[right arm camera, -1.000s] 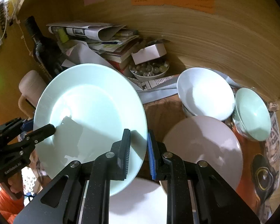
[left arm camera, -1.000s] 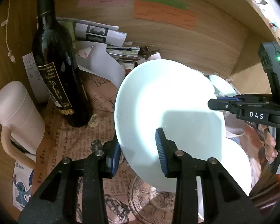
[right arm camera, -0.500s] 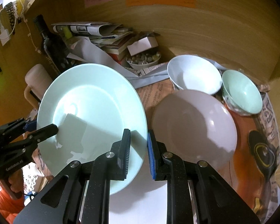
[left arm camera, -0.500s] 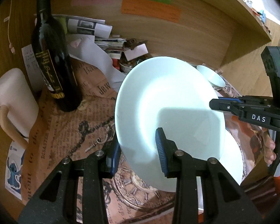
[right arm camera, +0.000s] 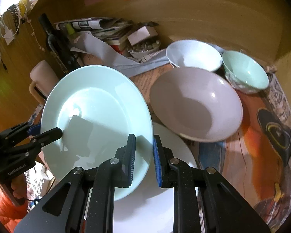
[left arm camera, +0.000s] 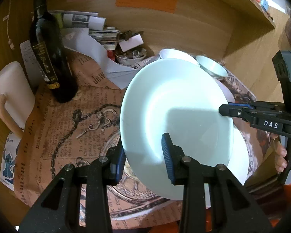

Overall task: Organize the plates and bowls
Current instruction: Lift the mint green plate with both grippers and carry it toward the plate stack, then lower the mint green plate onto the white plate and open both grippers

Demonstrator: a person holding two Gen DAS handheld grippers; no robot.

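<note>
A pale mint plate (left arm camera: 176,120) (right arm camera: 95,116) is held tilted in the air between both grippers. My left gripper (left arm camera: 143,160) is shut on its left rim, seen from the right wrist too (right arm camera: 48,130). My right gripper (right arm camera: 144,158) is shut on its right rim, seen from the left wrist too (left arm camera: 226,109). Below lies a white plate (right arm camera: 164,194). A large lilac-white bowl (right arm camera: 196,104) sits behind it, with a white bowl (right arm camera: 194,55) and a mint bowl (right arm camera: 246,71) further back.
A dark wine bottle (left arm camera: 50,58) and a cream mug (left arm camera: 11,95) stand at the left. Stacked papers and a small dish of trinkets (left arm camera: 130,55) sit at the back. A printed newspaper cloth (left arm camera: 67,132) covers the table. Wooden walls enclose the back and right.
Both grippers have drawn back and up with the mint plate. More of the table, the bowls and the white plate below show now.
</note>
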